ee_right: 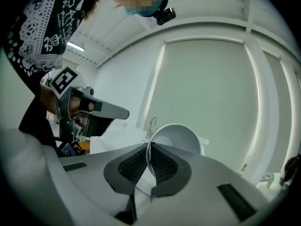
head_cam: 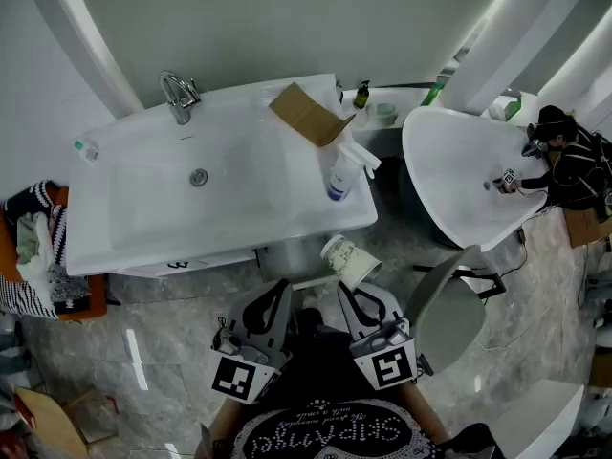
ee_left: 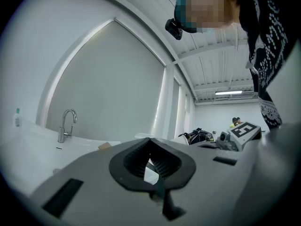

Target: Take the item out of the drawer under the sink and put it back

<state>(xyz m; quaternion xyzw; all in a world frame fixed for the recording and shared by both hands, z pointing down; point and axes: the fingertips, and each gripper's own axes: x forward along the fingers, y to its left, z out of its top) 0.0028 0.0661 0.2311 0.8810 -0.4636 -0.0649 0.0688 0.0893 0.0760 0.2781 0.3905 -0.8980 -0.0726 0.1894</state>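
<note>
Two tools hang just in front of the sink [head_cam: 143,220]: the right gripper [head_cam: 346,291] clamps a tilted paper cup [head_cam: 350,261] by its rim, and the left gripper [head_cam: 283,287] is closed on nothing.

We read the sink [head_cam: 143,220] as glossy white, smooth and ceramic-looking. Faucet [head_cam: 178,96]: polished chrome metal. Cardboard piece [head_cam: 308,115]: matt brown. Floor [head_cam: 143,352]: polished grey marble-look tile, reflective. Paper cup [head_cam: 349,261]: matt white, thin-walled. Left gripper [ee_left: 151,166] and right gripper [ee_right: 149,166]: matt grey plastic shells. Pads [ee_right: 164,166]: black, ribbed.
</note>
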